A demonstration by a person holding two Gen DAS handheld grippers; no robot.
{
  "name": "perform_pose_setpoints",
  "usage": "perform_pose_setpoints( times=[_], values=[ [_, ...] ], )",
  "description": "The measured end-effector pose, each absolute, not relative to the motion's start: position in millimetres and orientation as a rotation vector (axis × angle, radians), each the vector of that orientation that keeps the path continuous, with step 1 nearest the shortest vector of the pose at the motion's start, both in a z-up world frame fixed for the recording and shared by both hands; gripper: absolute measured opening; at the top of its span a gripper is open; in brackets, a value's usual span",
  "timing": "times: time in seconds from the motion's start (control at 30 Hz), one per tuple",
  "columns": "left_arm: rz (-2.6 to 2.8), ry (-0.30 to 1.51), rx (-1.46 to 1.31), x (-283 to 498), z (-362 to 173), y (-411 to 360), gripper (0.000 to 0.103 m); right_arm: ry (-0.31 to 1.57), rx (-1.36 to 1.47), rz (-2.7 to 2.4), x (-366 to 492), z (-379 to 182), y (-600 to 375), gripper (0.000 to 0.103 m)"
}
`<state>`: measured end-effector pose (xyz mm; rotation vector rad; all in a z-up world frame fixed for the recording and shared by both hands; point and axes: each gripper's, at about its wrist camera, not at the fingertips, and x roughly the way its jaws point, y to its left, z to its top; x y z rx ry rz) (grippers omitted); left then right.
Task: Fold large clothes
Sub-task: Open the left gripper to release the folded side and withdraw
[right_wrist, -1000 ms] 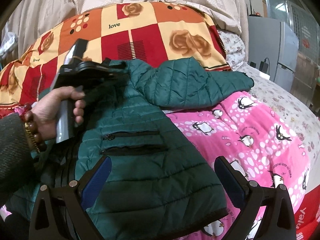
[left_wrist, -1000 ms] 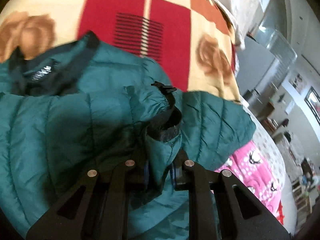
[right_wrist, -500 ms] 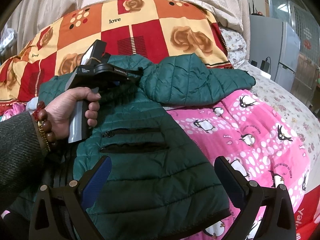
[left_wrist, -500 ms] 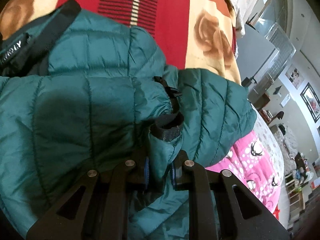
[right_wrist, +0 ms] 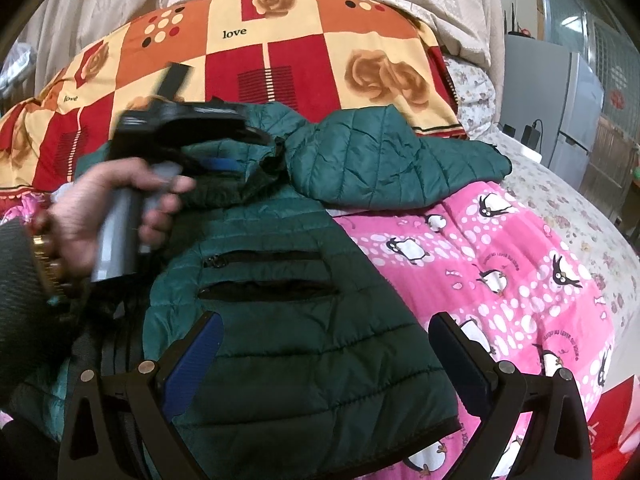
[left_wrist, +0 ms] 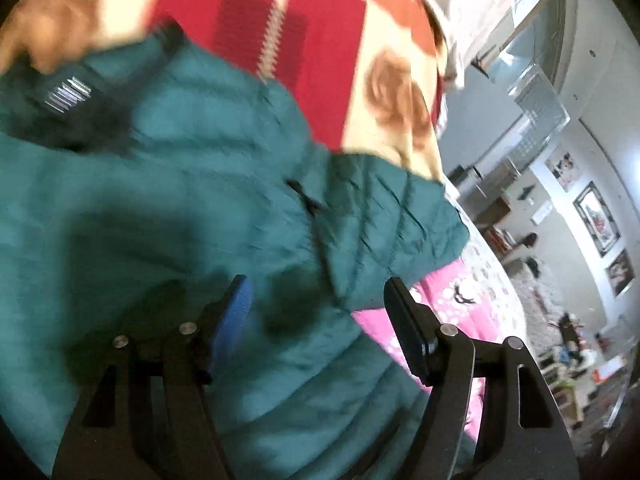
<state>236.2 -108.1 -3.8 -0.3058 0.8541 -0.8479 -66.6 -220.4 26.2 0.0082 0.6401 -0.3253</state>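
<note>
The left gripper (left_wrist: 320,308) has just been opening; its jaws stand spread above the green quilted jacket (right_wrist: 280,320), nothing pinched between them, the sleeve cuff (left_wrist: 316,216) lying just beyond. The right gripper (right_wrist: 326,344) is spread wide over the jacket's near hem, not touching it. The jacket lies on a pink penguin blanket (right_wrist: 500,264) on the bed, one sleeve (right_wrist: 392,160) folded rightward, a patchwork rose pillow (right_wrist: 280,40) behind.
</note>
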Motion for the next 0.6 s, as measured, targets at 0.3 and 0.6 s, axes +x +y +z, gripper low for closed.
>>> perform_pose_setpoints(
  times=[0.3, 0.6],
  values=[
    [-0.207, 0.72, -0.111, 258, 2, 57, 0.069, 0.628, -0.006, -0.321, -69, 26, -216, 0.102],
    [-0.171, 0.86, -0.057, 265, -33, 47, 0.072, 0.643, -0.012, -0.317, -67, 25, -216, 0.102]
  ],
)
